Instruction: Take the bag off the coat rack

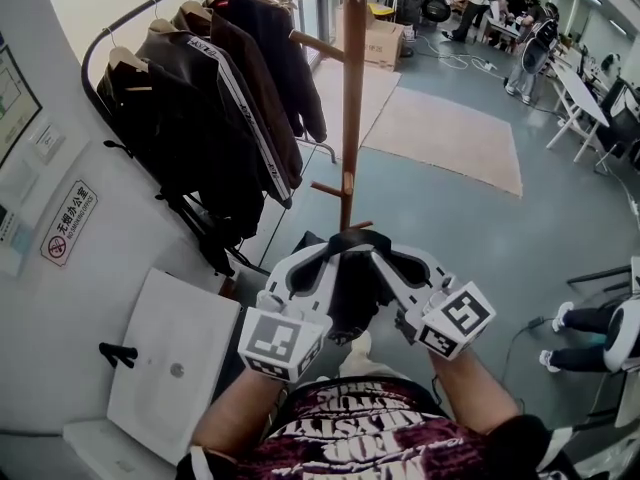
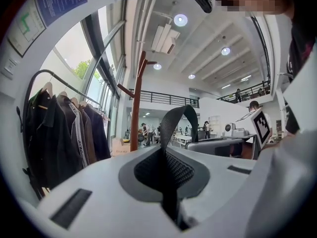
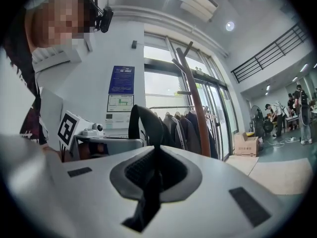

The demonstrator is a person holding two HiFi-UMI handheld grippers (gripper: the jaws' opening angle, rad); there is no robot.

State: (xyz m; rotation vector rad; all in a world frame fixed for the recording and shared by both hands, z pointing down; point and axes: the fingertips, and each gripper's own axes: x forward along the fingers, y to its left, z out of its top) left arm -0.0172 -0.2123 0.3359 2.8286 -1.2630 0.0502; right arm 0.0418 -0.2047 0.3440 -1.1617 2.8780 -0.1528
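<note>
Black woven bag strap [image 2: 167, 130], clenched in left tool [image 2: 163, 157] and right tool [image 3: 154, 157], smooth wooden coat rack [image 1: 352, 98] beyond

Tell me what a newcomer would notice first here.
Front and centre, the left hand-held gripper and right hand-held gripper both clamp a black bag strap. Just beyond stands the wooden coat rack, with dark jackets hanging on a rail to its left.

Bag [image 1: 350, 298] hangs on its strap [image 1: 352, 238] between left gripper [image 1: 335, 258] and right gripper [image 1: 385, 260], strap pinched in both, just before coat rack [image 1: 352, 98]. Jackets [image 1: 215, 108] on rail [image 1: 130, 18] left of rack; mat [image 1: 450, 133] on floor [image 1: 450, 238] behind it, to the right.
</note>
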